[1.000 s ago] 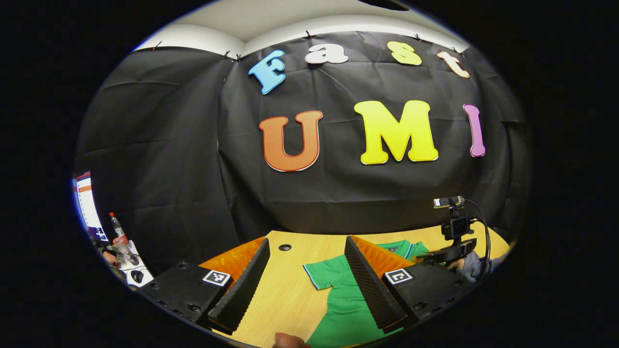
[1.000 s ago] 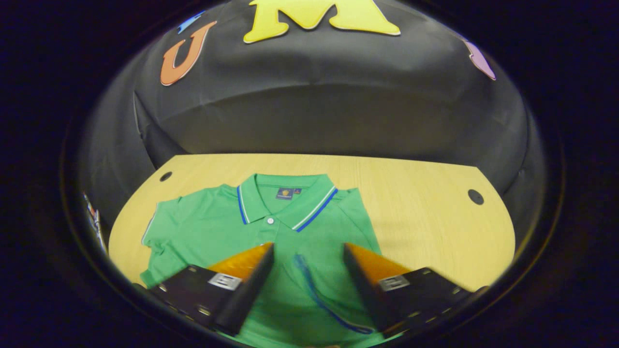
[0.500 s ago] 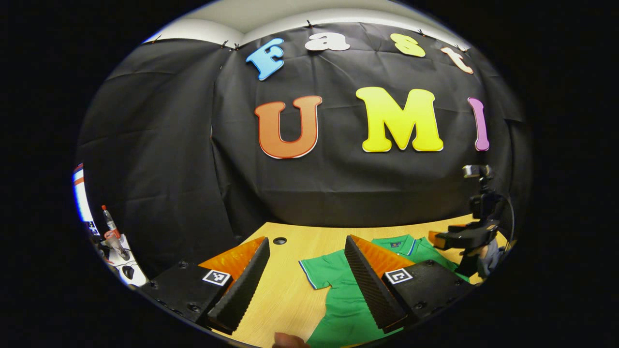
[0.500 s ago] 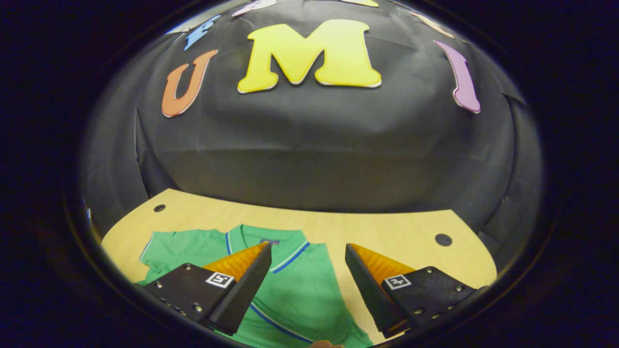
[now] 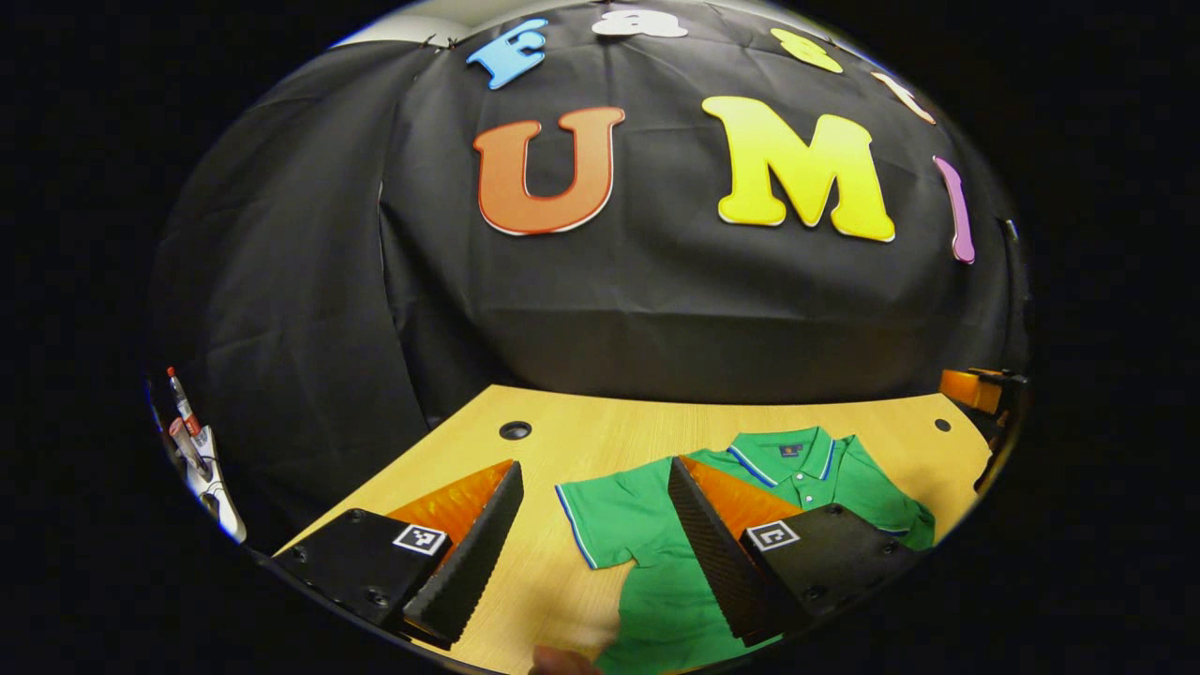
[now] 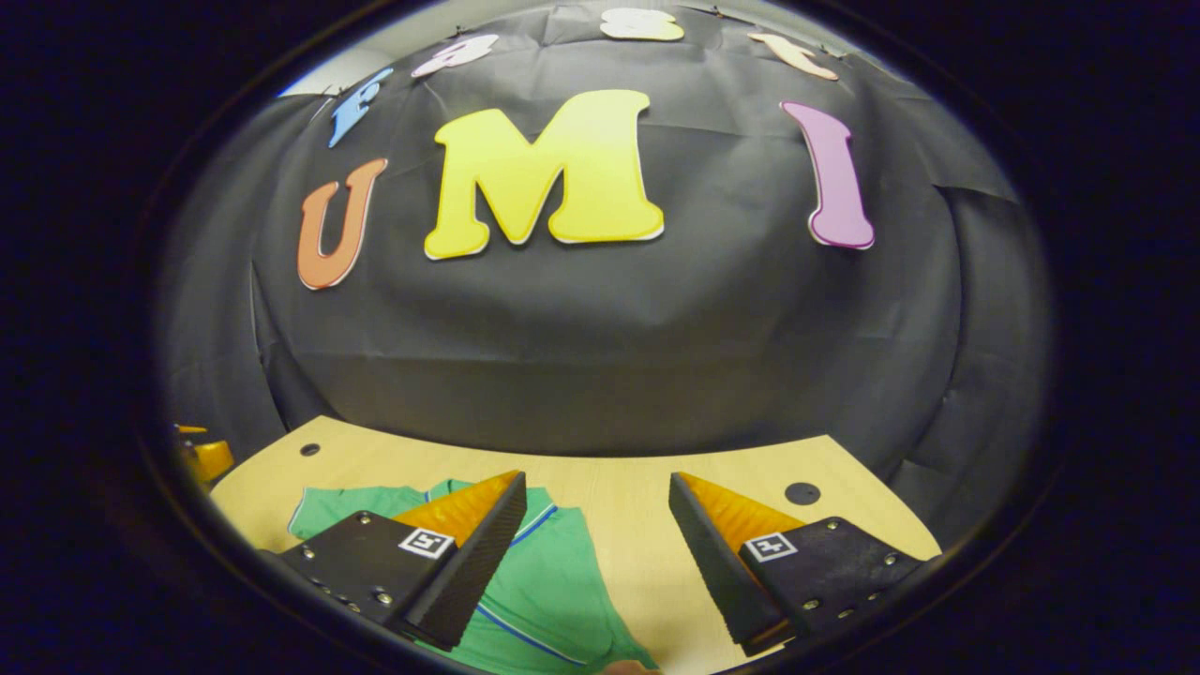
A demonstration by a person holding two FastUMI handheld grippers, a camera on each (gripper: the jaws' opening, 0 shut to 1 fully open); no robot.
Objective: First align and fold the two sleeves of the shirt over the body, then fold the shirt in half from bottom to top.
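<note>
Shirt (image 5: pixel 647 511): one, green polo, blue-and-white trim on collar and sleeve hem, small dark label inside the collar, lying flat on one light wood table (image 5: pixel 600 441). In the left gripper view one short sleeve (image 5: pixel 600 520) sits spread out in the gap between the fingers; collar (image 5: pixel 787 455) lies beyond the right finger. Left gripper (image 5: pixel 591 548): two fingers, wide apart, holding nothing. Right gripper (image 6: pixel 595 553): two fingers, wide apart, holding nothing; in the right gripper view the shirt lies under and behind the left finger, bare table ahead of the right one. Two dark round holes in the tabletop.
</note>
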